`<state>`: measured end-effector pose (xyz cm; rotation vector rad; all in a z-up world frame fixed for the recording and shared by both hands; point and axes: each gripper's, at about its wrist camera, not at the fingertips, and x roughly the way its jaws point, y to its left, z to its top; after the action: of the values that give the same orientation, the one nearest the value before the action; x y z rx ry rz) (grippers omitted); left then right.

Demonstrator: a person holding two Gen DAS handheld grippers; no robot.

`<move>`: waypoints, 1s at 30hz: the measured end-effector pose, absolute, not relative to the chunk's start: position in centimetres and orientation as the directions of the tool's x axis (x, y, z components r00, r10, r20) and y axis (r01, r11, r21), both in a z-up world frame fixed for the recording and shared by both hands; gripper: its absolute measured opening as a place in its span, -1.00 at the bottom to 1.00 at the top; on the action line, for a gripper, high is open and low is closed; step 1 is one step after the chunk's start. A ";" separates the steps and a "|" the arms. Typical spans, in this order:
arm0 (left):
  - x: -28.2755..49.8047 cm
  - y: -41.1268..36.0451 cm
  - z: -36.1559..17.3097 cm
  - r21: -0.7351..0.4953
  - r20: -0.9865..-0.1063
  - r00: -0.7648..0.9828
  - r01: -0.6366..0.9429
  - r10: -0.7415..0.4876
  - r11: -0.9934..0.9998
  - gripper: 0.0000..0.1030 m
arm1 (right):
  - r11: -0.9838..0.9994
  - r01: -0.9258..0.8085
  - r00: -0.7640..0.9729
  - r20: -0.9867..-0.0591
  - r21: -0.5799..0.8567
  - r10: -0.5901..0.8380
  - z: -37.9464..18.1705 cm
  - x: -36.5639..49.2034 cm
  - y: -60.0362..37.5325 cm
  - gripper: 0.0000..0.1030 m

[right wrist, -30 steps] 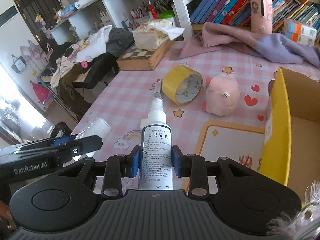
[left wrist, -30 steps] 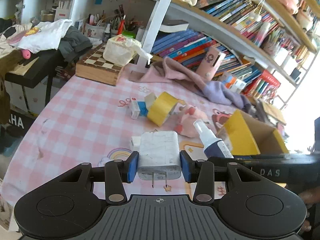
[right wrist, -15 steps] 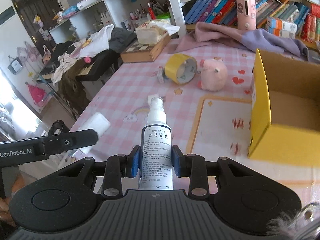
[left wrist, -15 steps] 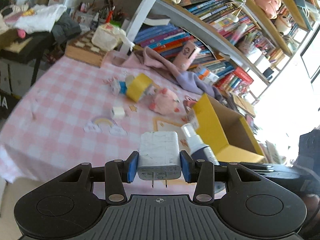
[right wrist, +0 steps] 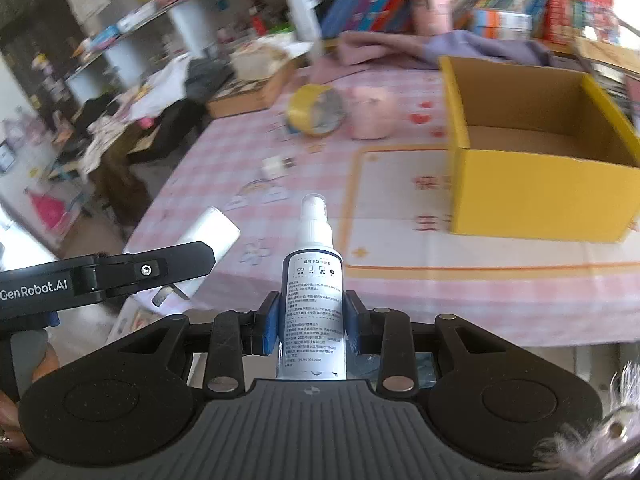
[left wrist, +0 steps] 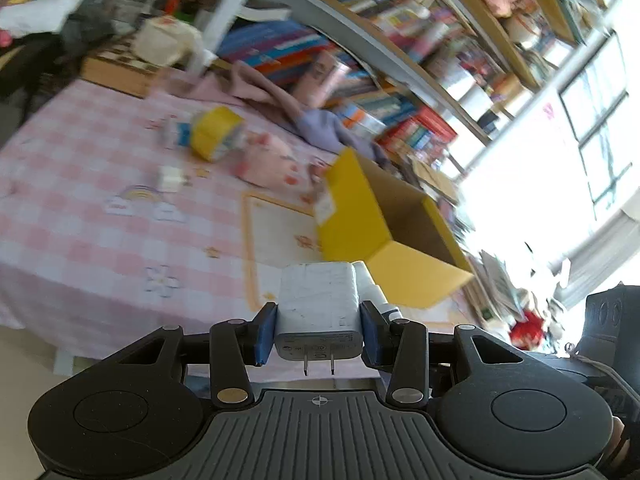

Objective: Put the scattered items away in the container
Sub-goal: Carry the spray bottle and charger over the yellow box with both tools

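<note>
My left gripper (left wrist: 319, 334) is shut on a white plug-in charger (left wrist: 318, 310), prongs toward the camera, held in the air off the table's near edge. My right gripper (right wrist: 312, 324) is shut on a small spray bottle (right wrist: 314, 300) with a white nozzle and printed label. The open yellow cardboard box (left wrist: 384, 236) (right wrist: 536, 196) stands ahead on the right of the table. On the pink checked cloth lie a yellow tape roll (left wrist: 214, 138) (right wrist: 316, 110), a pink plush toy (left wrist: 266, 160) (right wrist: 370, 118) and a small white block (left wrist: 170, 176) (right wrist: 276, 166). The left gripper with the charger (right wrist: 204, 240) shows at the left of the right wrist view.
A chessboard box (right wrist: 248, 92) with a bag on it sits at the back of the table beside a lilac cloth (right wrist: 420, 46). Crowded bookshelves (left wrist: 400, 92) line the far side. A cluttered stand with clothes (right wrist: 132, 120) is left of the table.
Both grippers have drawn back from the table and swung right, so the yellow box now lies more in front. Charger and bottle stay gripped. The picture has blurred from the motion.
</note>
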<state>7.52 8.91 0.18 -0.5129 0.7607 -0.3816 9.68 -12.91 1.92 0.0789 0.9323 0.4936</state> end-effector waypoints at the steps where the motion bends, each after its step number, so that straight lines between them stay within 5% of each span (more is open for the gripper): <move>1: 7.8 8.2 0.3 -0.565 -0.549 0.656 0.166 -0.519 0.808 -0.19 | 0.894 -0.353 0.503 -0.750 0.274 0.429 1.9 9.5 -13.6 -0.40; 17: 12.4 -1.7 0.5 -0.549 -0.529 0.505 0.409 -0.682 0.729 -0.19 | 0.952 -0.086 0.629 -0.725 0.293 0.280 2.2 9.7 -24.0 -0.40; 30: 18.4 -7.1 3.3 -0.440 -0.463 0.603 0.480 -0.650 0.759 -0.19 | 0.959 -0.172 0.717 -0.638 0.227 0.280 4.2 17.5 -28.0 -0.40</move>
<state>18.44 -7.09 3.26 -0.2844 0.6470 -0.6644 17.55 -27.99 4.20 0.1553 0.7301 0.2515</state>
